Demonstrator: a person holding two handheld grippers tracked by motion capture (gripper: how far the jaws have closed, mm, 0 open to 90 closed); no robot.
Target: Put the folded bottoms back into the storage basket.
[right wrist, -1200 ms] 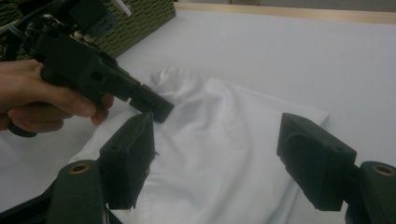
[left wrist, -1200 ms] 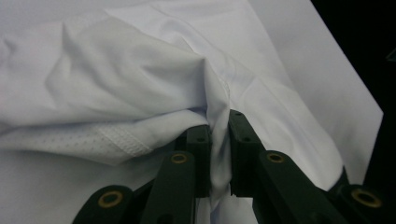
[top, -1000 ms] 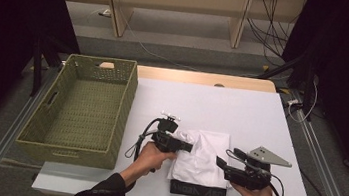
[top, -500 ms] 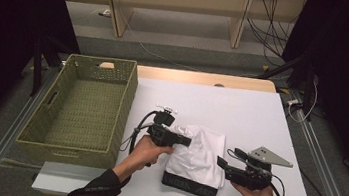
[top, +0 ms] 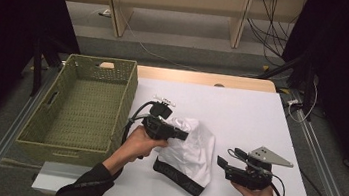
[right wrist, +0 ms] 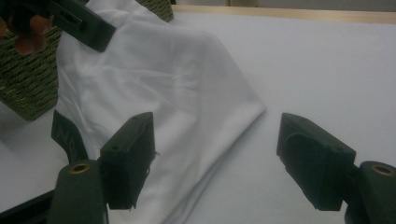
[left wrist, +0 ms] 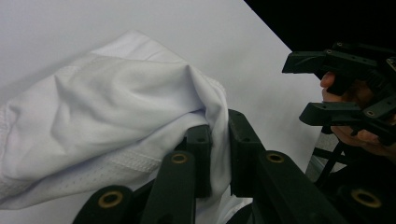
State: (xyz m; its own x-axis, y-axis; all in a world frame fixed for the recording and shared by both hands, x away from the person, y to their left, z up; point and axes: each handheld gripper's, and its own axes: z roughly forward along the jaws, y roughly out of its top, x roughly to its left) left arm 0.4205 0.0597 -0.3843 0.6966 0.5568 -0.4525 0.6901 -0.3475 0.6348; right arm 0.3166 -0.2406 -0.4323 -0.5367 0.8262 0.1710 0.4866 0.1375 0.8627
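Cloth (top: 191, 148) now lifted, pinched between left fingers (left wrist: 201, 140).

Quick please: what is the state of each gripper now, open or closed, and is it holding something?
Left gripper: closed, pinching a fold of the white garment.
Right gripper: open, holding nothing, beside the garment.

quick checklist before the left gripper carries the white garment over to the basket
1. Left gripper shut on the white garment: ok, fabric pinched between the jaws.
2. Right gripper free of the cloth: ok, jaws open, nothing held.
3. Garment fully off the table: not ok, its black waistband lies on the surface.
4. Basket has room: ok, looks empty.
5. Path to basket: ok, it stands beside the left hand.
6. Grip secure for lifting: cannot tell.
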